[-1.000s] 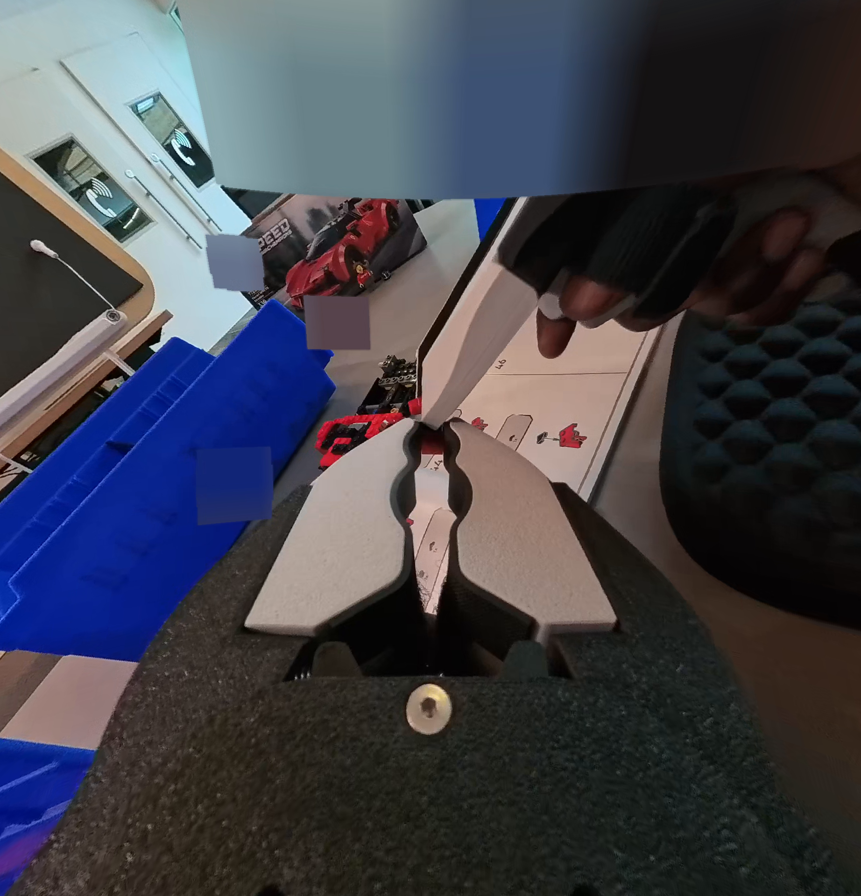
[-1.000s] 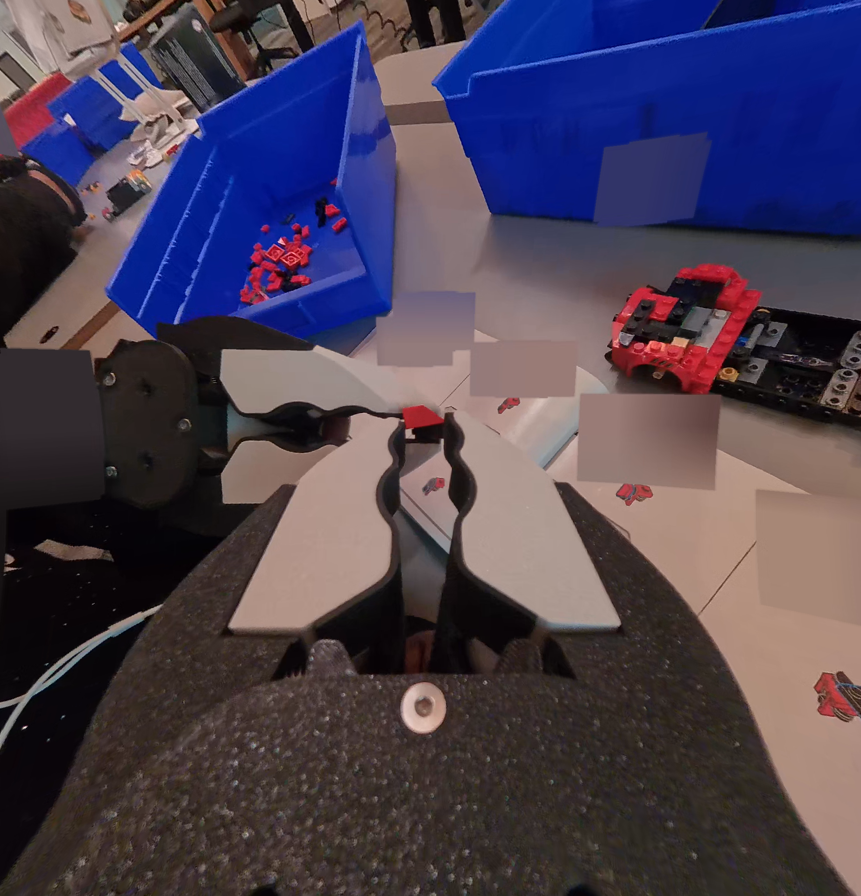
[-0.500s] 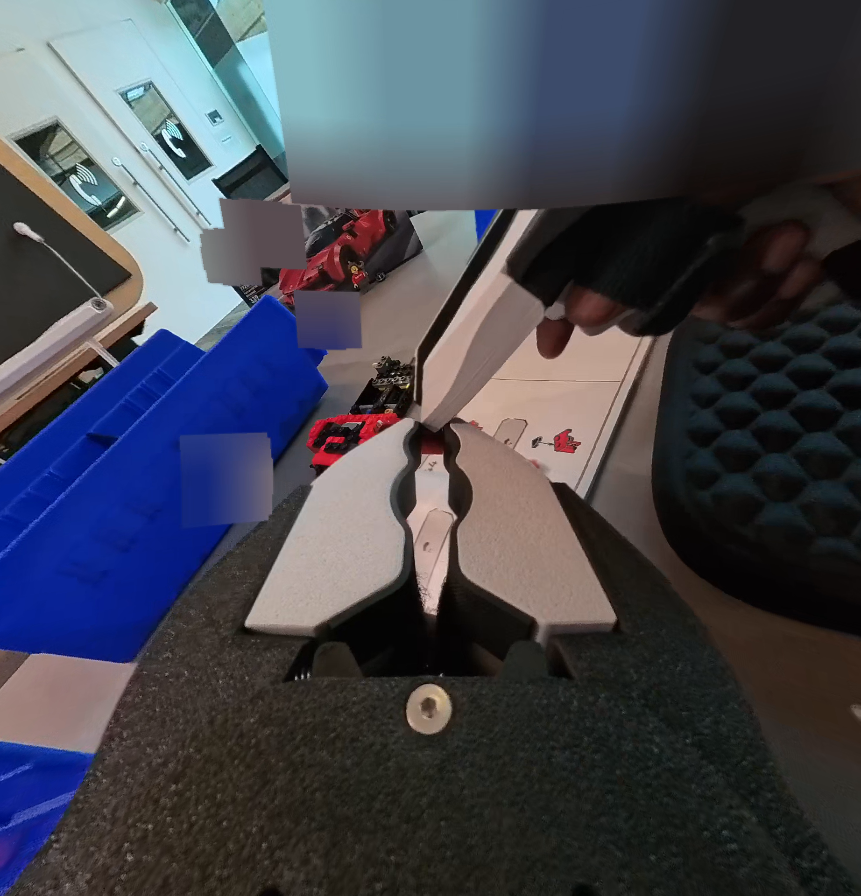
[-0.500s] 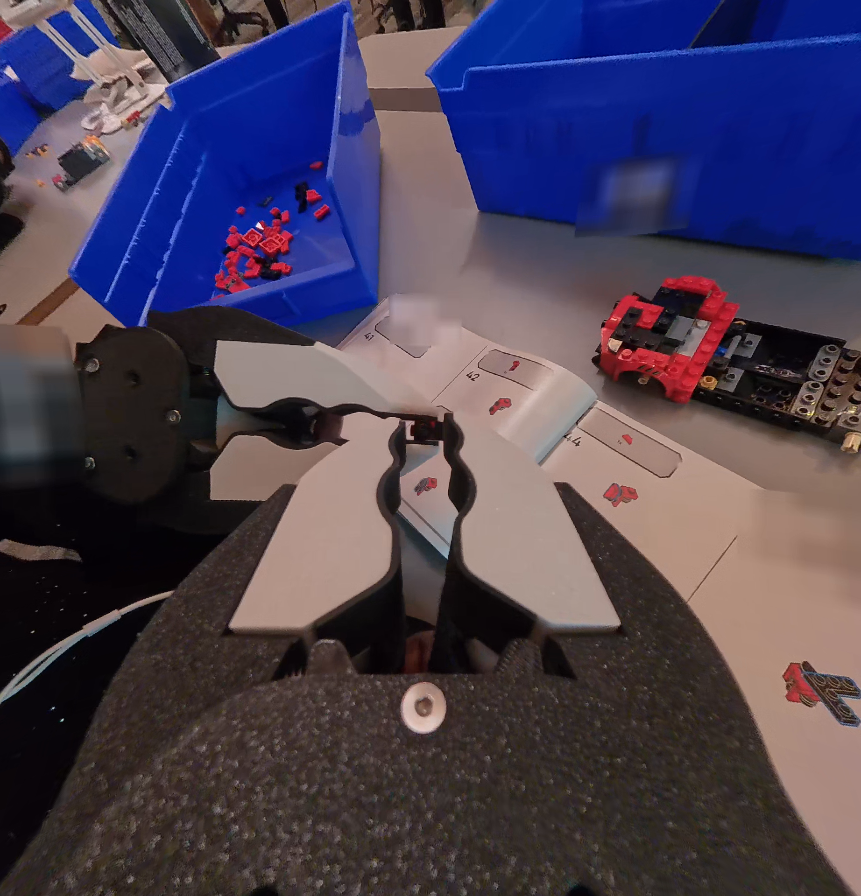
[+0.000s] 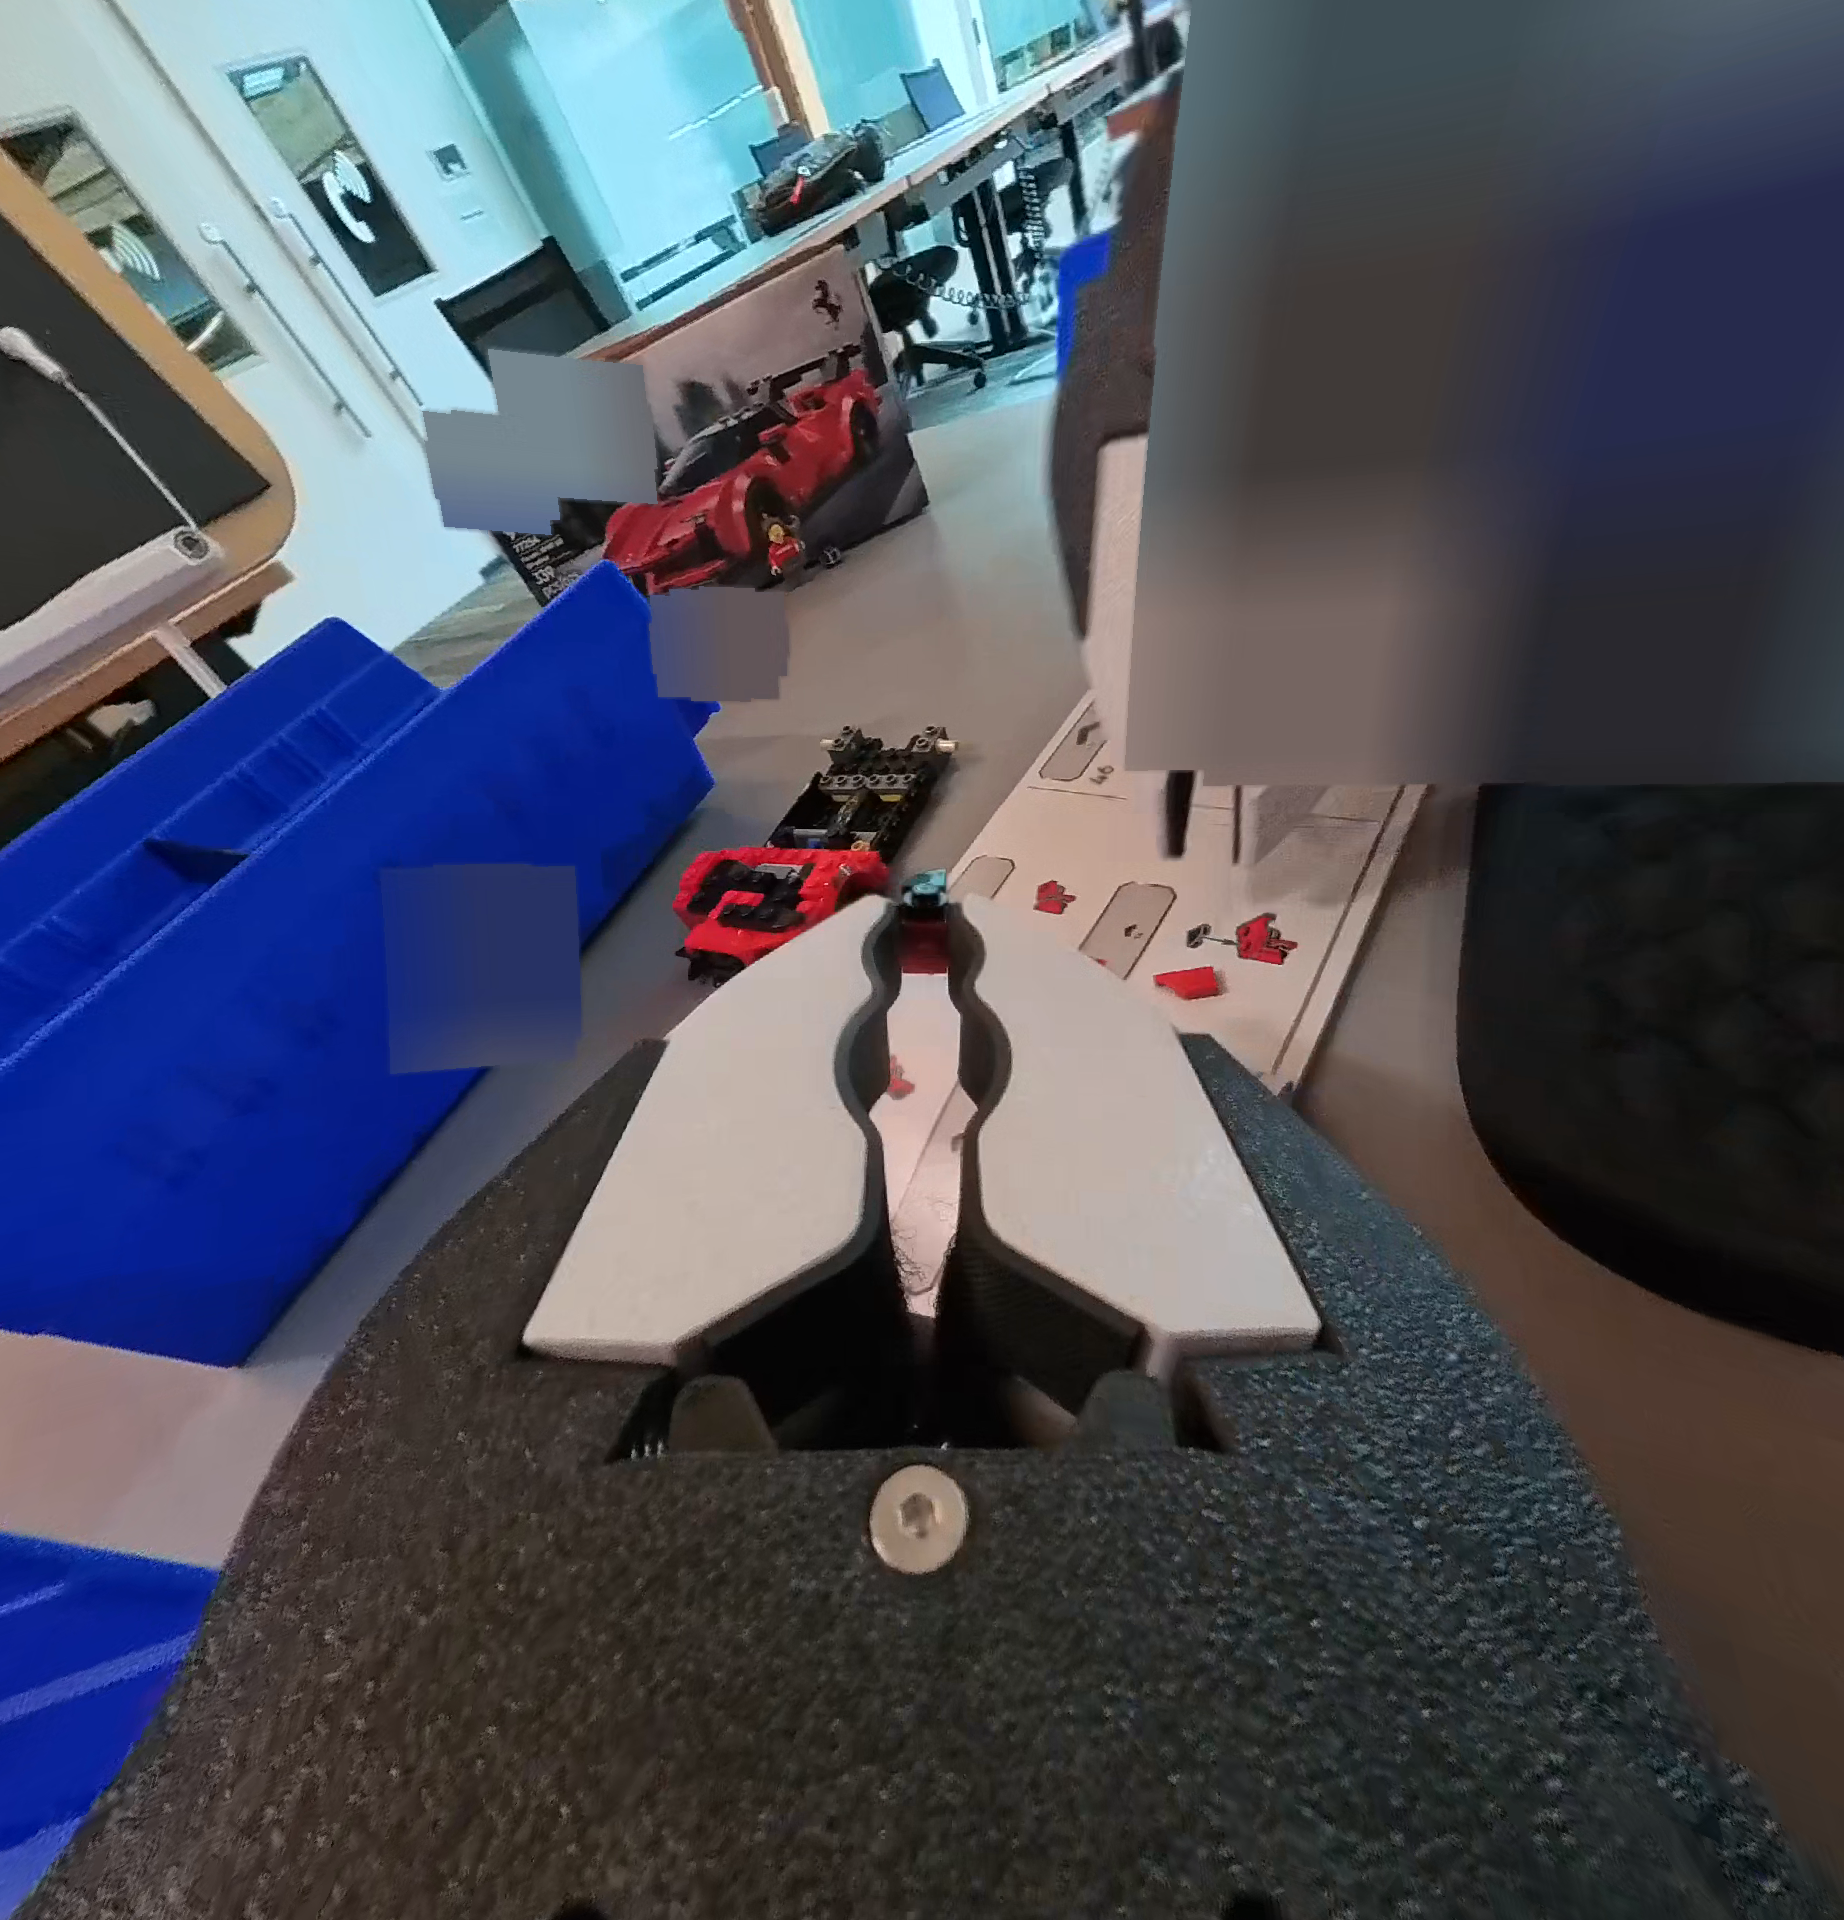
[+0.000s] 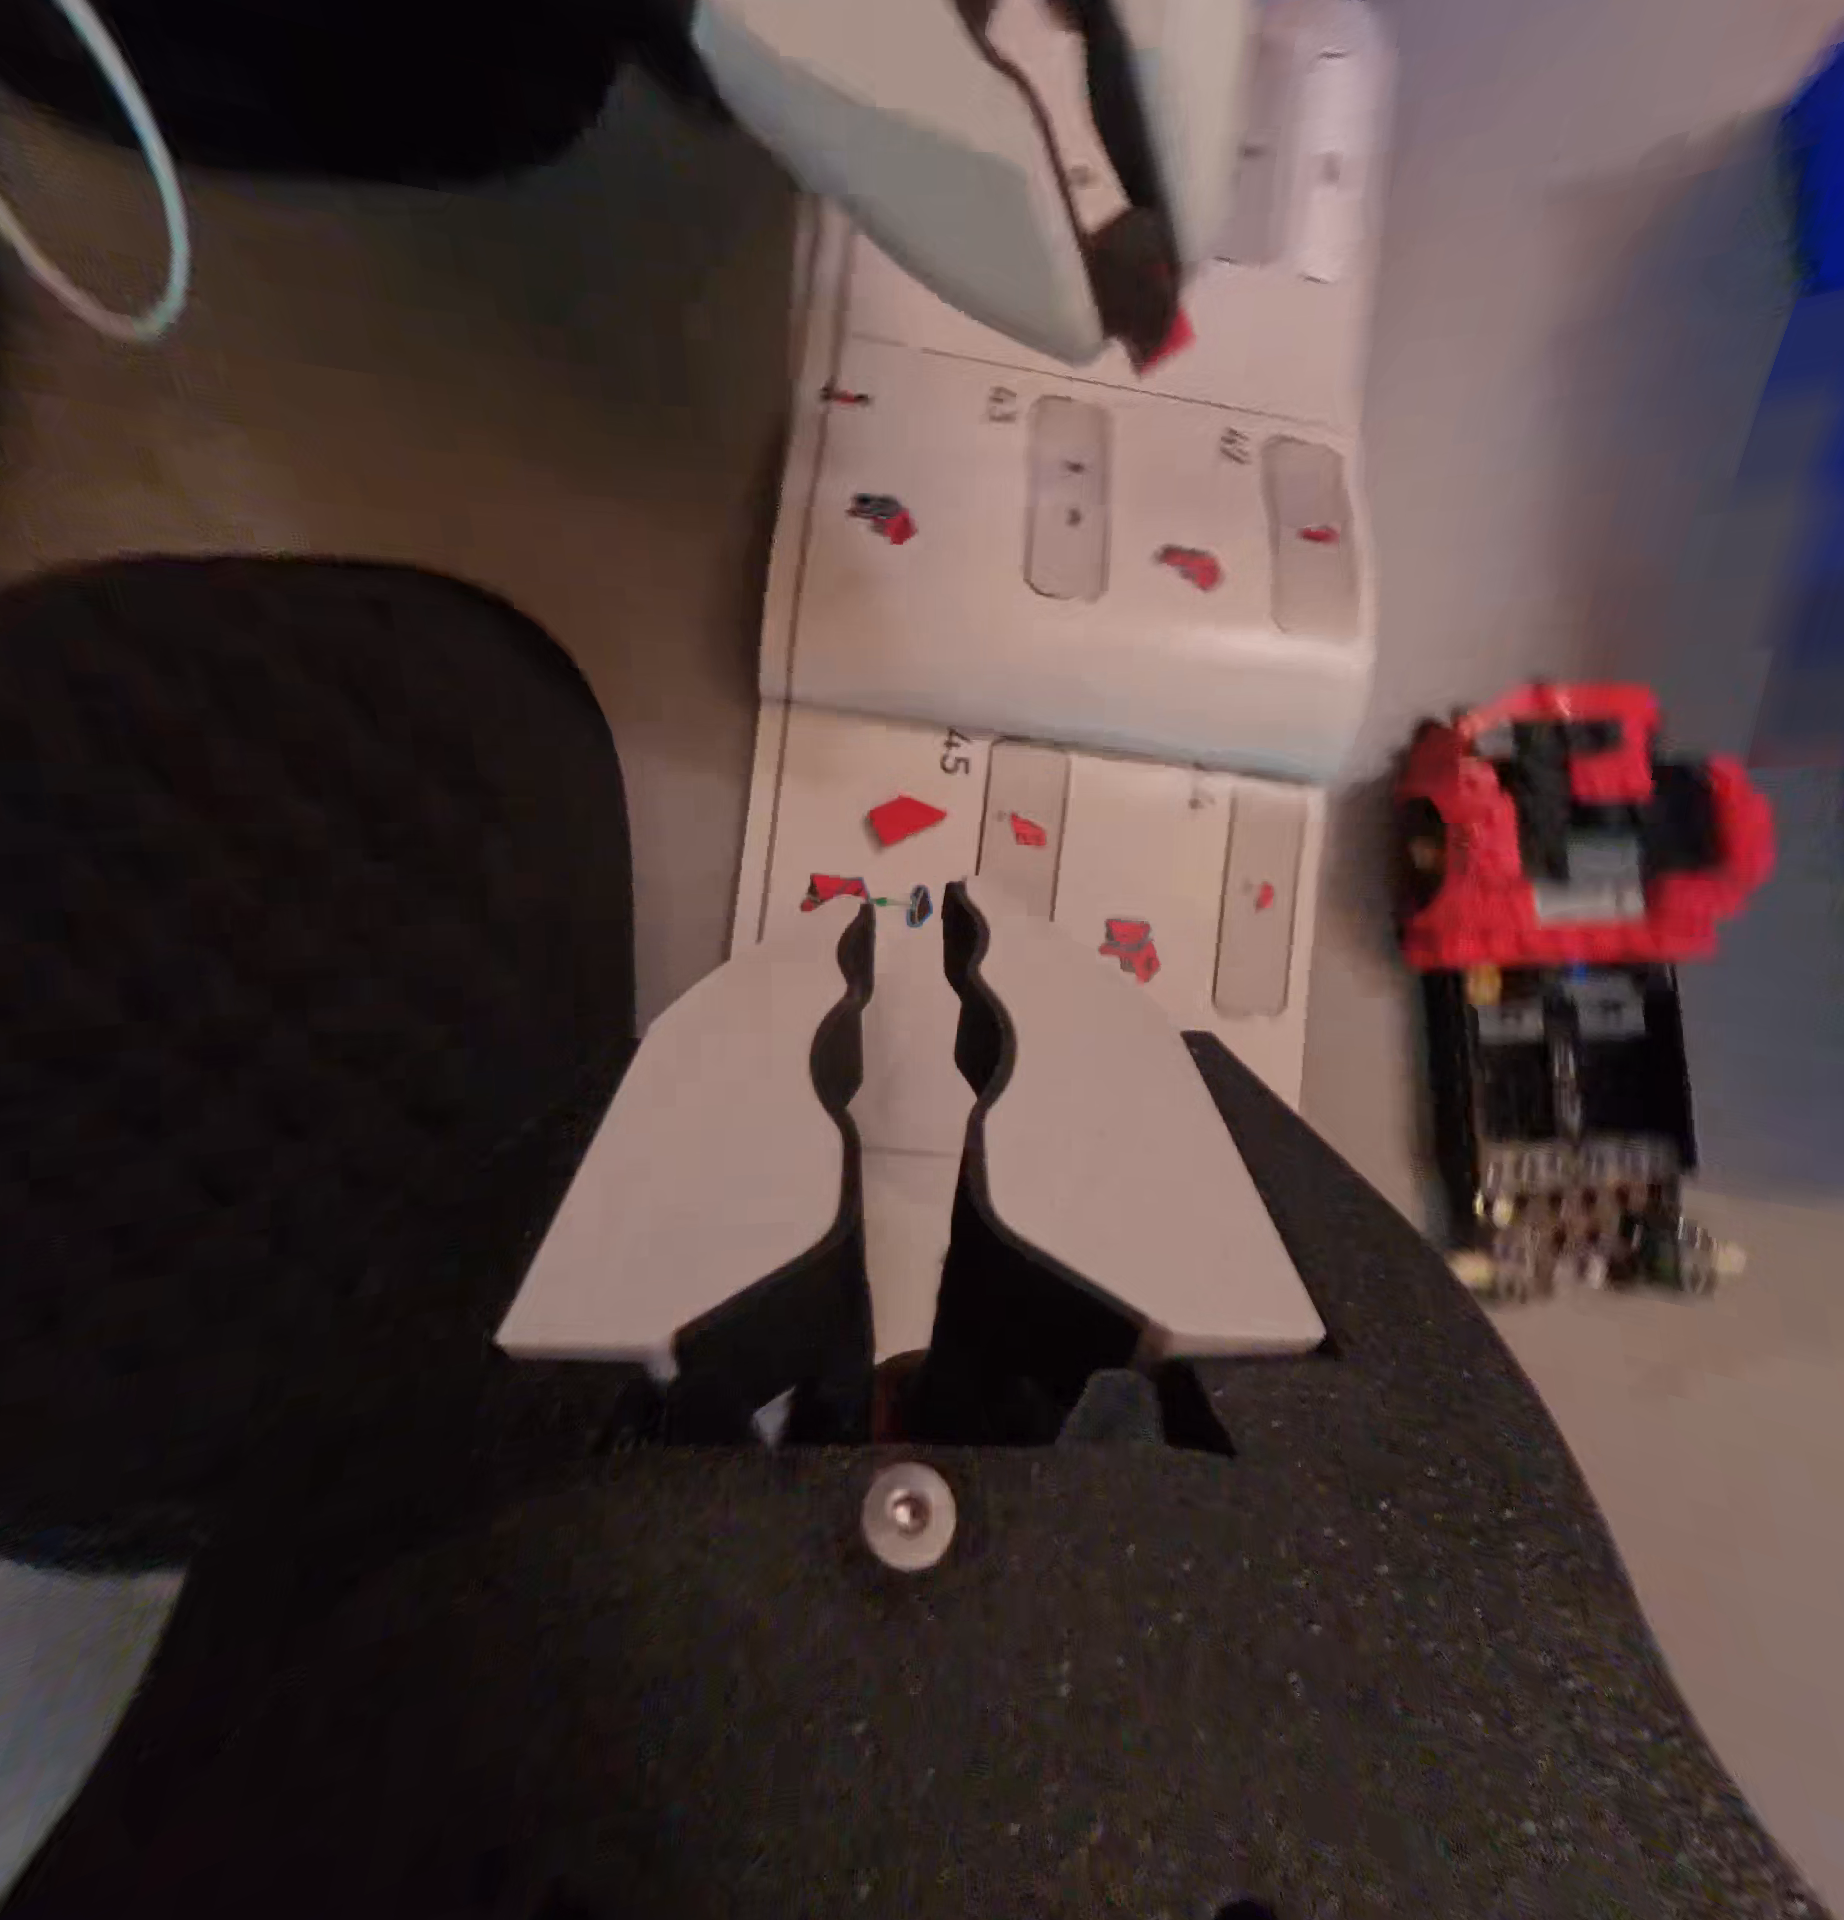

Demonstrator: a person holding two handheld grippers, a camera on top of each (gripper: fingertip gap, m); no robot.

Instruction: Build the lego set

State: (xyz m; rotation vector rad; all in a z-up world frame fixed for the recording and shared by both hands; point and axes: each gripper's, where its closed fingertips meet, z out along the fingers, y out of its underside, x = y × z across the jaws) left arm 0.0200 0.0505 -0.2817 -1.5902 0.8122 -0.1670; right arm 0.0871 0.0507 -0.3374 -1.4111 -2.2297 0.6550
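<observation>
My left gripper (image 5: 923, 916) is shut on a small red lego piece (image 5: 923, 951) with a dark, teal-edged part on top, held above the table. The right wrist view shows it at the top (image 6: 1141, 301), with the red piece at its fingertips. My right gripper (image 6: 907, 916) is open with nothing between its fingers, and it looks down on the open instruction booklet (image 6: 949, 644). A loose red wedge piece (image 6: 902, 821) lies on the page just beyond its tips. It also shows in the left wrist view (image 5: 1188, 982). The part-built red and black car (image 6: 1572, 831) lies right of the booklet.
Blue bins (image 5: 274, 987) stand to the left in the left wrist view, close to the car (image 5: 783, 904). The set's box (image 5: 793, 457) stands farther back. A black foam mat (image 6: 274, 935) lies left of the booklet (image 5: 1344, 894). My right fingertips sit around 9 centimeters from my left ones.
My right gripper has drawn away from the piece in the left gripper's tips and turned down over the booklet, fingers slightly closer. The left gripper still holds its red piece.
</observation>
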